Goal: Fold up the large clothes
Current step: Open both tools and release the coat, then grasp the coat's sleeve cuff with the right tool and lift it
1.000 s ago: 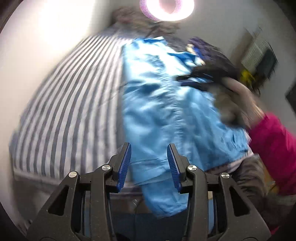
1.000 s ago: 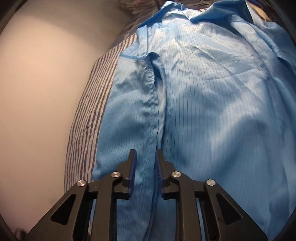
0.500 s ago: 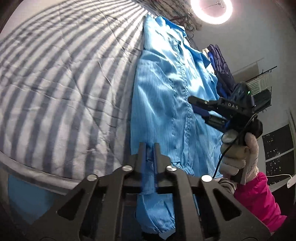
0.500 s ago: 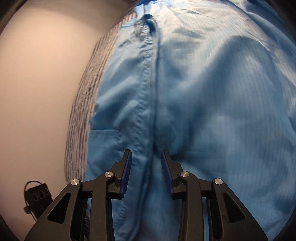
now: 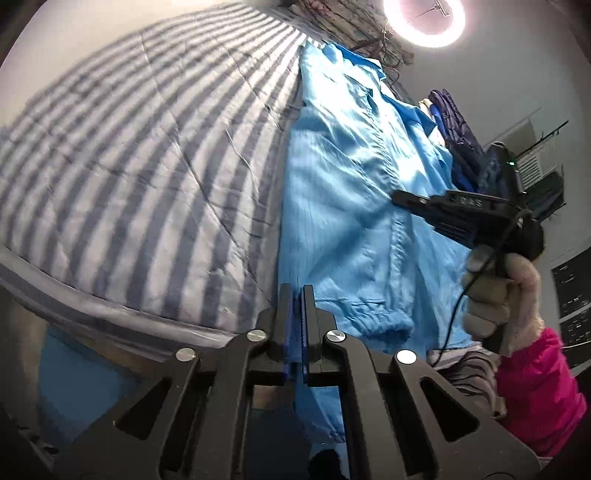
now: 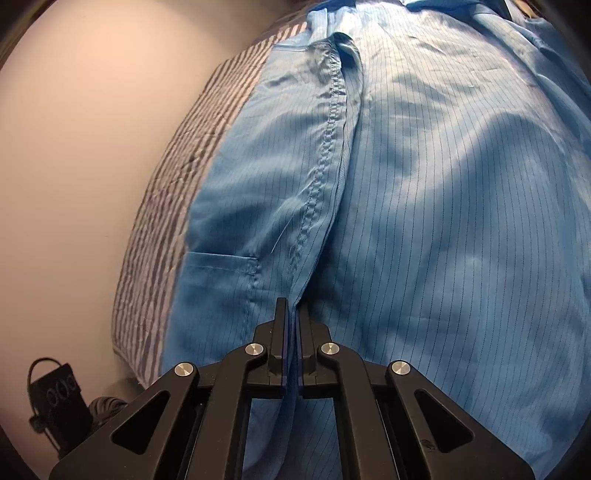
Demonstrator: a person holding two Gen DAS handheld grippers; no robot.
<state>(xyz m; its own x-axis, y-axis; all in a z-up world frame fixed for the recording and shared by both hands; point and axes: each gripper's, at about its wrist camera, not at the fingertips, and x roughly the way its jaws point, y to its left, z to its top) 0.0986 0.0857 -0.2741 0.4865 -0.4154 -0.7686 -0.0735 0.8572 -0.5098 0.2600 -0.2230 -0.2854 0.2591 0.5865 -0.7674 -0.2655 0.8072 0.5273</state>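
Observation:
A large light-blue pinstriped garment lies lengthwise on a grey-and-white striped bed cover. My left gripper is shut on the garment's near left edge at the bed's edge, with a cuffed end just to its right. My right gripper is shut on a raised fold of the garment along its stitched front seam. The right gripper also shows in the left wrist view, pinching the cloth further up, held by a gloved hand.
A ring light shines at the top by the wall. Dark blue and purple clothing lies beyond the garment. A black box with cable sits on the floor left of the bed. A pale wall runs alongside.
My left gripper closed on the garment's near edge and the right gripper closed on the fold by the seam; both were open before.

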